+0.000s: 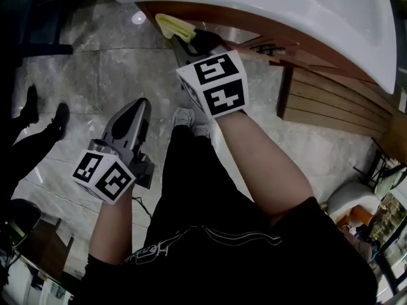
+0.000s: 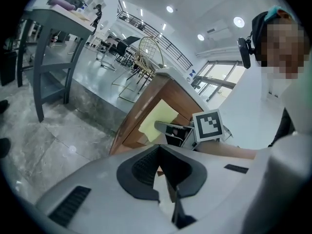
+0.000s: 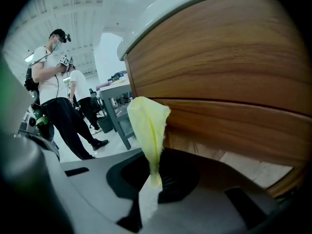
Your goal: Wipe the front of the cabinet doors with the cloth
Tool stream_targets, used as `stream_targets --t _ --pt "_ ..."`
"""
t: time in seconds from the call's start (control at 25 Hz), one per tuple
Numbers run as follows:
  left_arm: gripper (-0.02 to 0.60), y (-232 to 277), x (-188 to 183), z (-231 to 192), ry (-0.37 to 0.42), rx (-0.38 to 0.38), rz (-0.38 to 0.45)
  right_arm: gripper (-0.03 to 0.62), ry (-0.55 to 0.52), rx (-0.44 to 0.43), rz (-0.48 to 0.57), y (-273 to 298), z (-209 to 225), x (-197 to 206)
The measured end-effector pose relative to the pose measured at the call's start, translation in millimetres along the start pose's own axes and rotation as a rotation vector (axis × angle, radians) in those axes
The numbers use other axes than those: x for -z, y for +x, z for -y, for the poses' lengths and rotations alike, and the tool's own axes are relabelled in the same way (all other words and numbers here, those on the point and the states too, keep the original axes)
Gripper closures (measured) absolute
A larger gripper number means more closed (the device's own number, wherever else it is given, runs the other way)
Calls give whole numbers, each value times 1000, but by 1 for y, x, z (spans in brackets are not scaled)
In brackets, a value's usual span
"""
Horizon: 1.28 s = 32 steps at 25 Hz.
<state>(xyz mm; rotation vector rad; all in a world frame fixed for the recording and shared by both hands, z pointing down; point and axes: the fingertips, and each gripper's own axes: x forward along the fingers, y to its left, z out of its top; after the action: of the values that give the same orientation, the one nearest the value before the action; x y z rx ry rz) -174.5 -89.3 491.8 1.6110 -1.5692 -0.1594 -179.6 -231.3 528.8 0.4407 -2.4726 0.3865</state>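
Observation:
A wooden cabinet (image 1: 254, 40) sits under a white basin. My right gripper (image 1: 186, 41) is shut on a yellow cloth (image 1: 172, 25), whose free end lies against the cabinet's left end. In the right gripper view the cloth (image 3: 148, 123) rises from the shut jaws (image 3: 155, 177), touching the curved wood-grain door (image 3: 224, 77). My left gripper (image 1: 141, 105) hangs lower left over the floor, away from the cabinet. Its jaws (image 2: 158, 165) are shut on nothing. The left gripper view shows the cloth (image 2: 157, 120) on the cabinet (image 2: 146, 101).
A white basin top (image 1: 286, 8) overhangs the cabinet. A slatted wood panel (image 1: 331, 103) stands to the right. My own feet (image 1: 184, 116) are near the cabinet base. Another person's shoes (image 1: 60, 118) are on the floor at left. A grey table (image 2: 53, 43) stands beyond.

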Motion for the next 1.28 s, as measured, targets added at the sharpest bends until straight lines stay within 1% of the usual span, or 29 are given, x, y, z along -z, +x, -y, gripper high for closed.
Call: stream_targets --t 0.2,0.36,0.64,0.92,1.08,1.28 --pt "575 0 8 -1 -2 0 -9 554 21 52 14 -9 15 4" --pt "575 4 12 0 -3 8 -17 554 22 77 9 -20 22 9" --pt "575 25 33 21 -8 70 -66 554 46 121 24 -40 43 19" --pt "575 49 46 36 47 111 -113 554 73 158 48 -64 67 26" --pt "575 56 46 44 56 121 -127 554 82 186 54 -79 78 30" --pt "575 65 54 53 75 141 -158 554 141 220 79 -98 99 38"
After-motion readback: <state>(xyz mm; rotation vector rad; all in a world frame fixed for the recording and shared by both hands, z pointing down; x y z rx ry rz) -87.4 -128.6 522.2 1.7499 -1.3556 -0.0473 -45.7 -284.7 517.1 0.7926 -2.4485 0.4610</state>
